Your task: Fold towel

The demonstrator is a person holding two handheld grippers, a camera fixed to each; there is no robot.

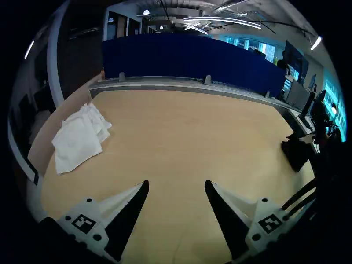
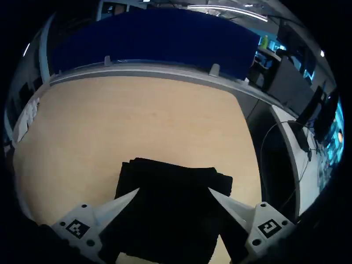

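Black towel [image 2: 171, 211] lies on the wooden table [image 2: 132, 119] as a thick folded square, so I judge the folding nearly done. My right gripper [image 2: 174, 189] hangs over it with fingers apart. My left gripper [image 1: 176, 181] is spread too, over bare wood. The table's right edge is close to the towel, but towards the white cloths [image 1: 79, 136] I have much free room.

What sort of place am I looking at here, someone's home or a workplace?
Most likely an open-plan office: a long wooden desk backed by a blue partition, monitors on neighbouring desks, and strip lights under an exposed ceiling.
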